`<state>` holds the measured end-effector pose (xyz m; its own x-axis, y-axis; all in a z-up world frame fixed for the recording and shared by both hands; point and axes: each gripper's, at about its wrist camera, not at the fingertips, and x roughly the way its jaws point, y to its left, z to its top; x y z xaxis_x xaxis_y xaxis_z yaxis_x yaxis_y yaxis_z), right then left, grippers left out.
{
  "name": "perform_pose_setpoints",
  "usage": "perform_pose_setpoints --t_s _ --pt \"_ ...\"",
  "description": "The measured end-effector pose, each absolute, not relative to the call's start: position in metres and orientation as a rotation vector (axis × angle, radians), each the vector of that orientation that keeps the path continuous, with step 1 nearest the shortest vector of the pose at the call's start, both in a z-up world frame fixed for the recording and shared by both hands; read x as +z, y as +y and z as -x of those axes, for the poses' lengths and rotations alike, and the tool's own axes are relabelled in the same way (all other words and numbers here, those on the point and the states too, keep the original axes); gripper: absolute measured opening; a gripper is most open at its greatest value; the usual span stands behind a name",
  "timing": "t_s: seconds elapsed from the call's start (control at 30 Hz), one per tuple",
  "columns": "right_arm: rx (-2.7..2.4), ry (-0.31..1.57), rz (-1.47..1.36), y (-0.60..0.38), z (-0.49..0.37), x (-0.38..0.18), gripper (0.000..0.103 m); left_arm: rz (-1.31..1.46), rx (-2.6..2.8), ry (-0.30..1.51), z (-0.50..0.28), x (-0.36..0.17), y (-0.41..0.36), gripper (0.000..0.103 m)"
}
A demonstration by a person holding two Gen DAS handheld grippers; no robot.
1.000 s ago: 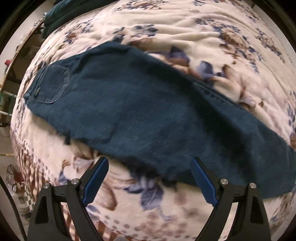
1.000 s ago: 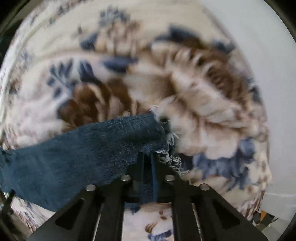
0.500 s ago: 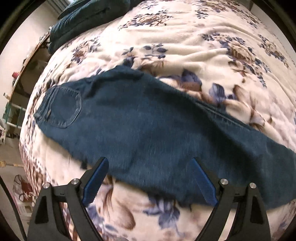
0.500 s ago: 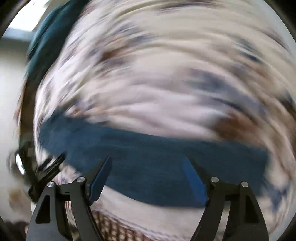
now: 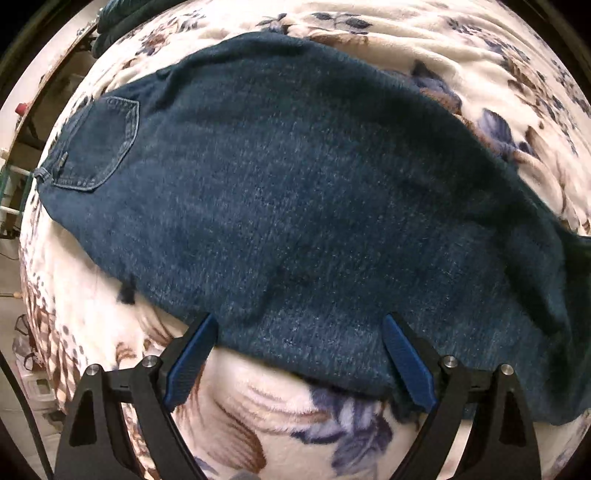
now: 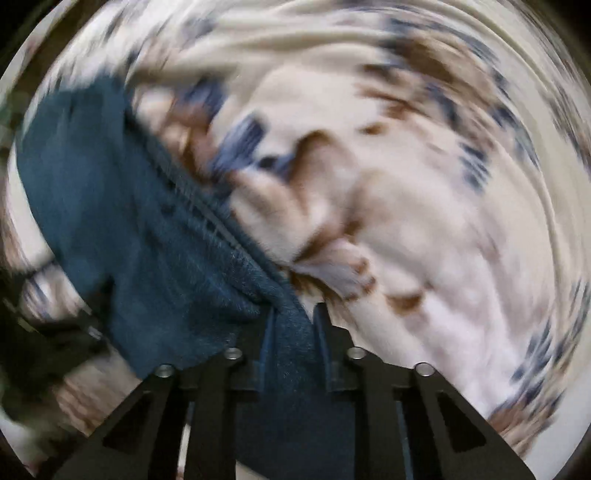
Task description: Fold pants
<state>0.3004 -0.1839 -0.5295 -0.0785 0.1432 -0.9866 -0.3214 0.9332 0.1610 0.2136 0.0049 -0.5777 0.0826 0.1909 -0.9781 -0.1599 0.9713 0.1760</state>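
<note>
Dark blue jeans (image 5: 295,192) lie folded lengthwise across a floral blanket (image 5: 280,417), back pocket (image 5: 99,144) at the left. My left gripper (image 5: 297,354) is open just above the near edge of the jeans, fingers apart on either side of the fabric edge. In the blurred right wrist view, my right gripper (image 6: 293,332) is shut on a bunched edge of the jeans (image 6: 147,236), which trail up and to the left over the blanket (image 6: 424,221).
The bed's left edge drops to a floor with clutter (image 5: 22,354). A dark green pillow or cloth (image 5: 118,18) lies at the far top left. The blanket extends to the right.
My left gripper has moved closer to the jeans' near edge. My right gripper let go of the frayed hem, opened, and has shut again on another part of the jeans.
</note>
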Motion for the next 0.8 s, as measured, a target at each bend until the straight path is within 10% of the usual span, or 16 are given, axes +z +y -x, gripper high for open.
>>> perform_pose_setpoints --t_s 0.23,0.33,0.57,0.8 --pt "0.364 1.734 -0.110 -0.211 -0.322 -0.543 0.025 0.493 0.238 1.488 -0.180 -0.553 0.050 0.092" --pt "0.366 1.756 -0.187 -0.221 -0.344 -0.544 0.045 0.940 0.210 1.500 -0.162 -0.571 0.061 0.090" --pt "0.375 1.740 -0.112 -0.222 -0.355 -0.542 0.048 1.072 0.205 1.496 -0.178 -0.600 0.027 0.019" --pt "0.512 1.669 0.100 -0.181 -0.354 -0.526 0.048 0.968 0.221 1.478 -0.154 -0.587 0.029 0.010"
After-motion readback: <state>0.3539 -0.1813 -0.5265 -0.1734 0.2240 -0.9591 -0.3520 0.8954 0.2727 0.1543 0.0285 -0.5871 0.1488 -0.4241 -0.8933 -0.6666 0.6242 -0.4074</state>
